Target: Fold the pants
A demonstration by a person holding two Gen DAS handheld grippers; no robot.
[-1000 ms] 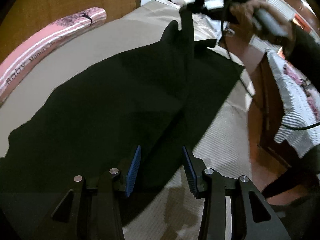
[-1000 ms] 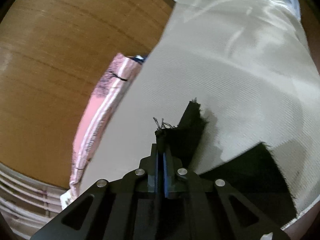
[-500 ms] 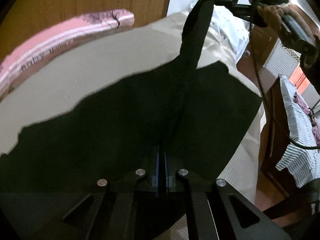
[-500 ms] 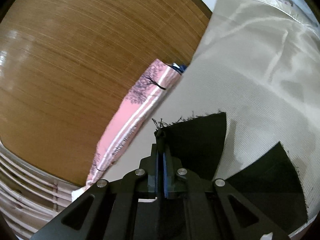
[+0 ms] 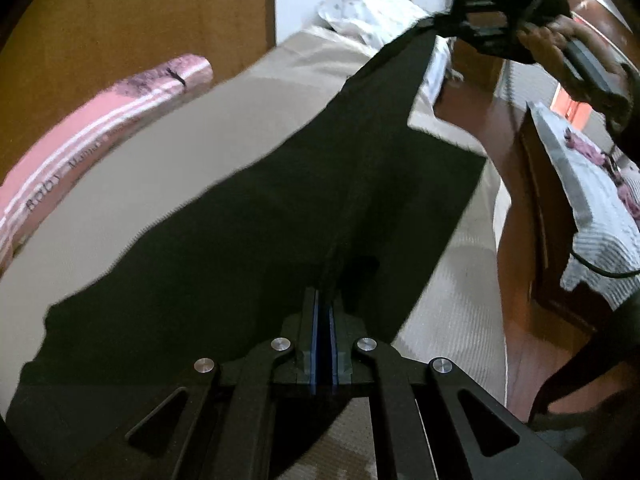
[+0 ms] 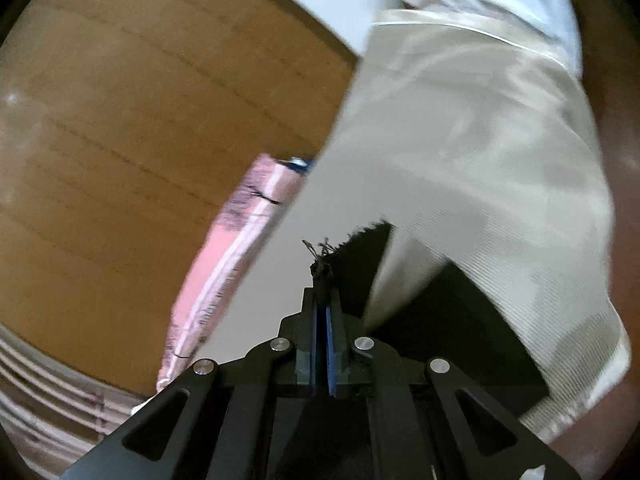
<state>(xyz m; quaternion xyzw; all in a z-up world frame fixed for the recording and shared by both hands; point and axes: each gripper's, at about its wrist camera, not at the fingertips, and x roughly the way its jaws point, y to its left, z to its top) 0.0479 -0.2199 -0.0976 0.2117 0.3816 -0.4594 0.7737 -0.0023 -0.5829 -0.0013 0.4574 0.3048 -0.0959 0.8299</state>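
The black pants (image 5: 248, 216) are hanging stretched between both grippers, long axis running straight ahead from the left gripper (image 5: 322, 300), whose fingers are pinching a fold, up to the right gripper (image 5: 444, 26), which is clamping a frayed hem (image 6: 320, 268). Below them is lying the beige bed (image 5: 168, 148). Only the right wrist view is showing the hem threads; probably a leg end.
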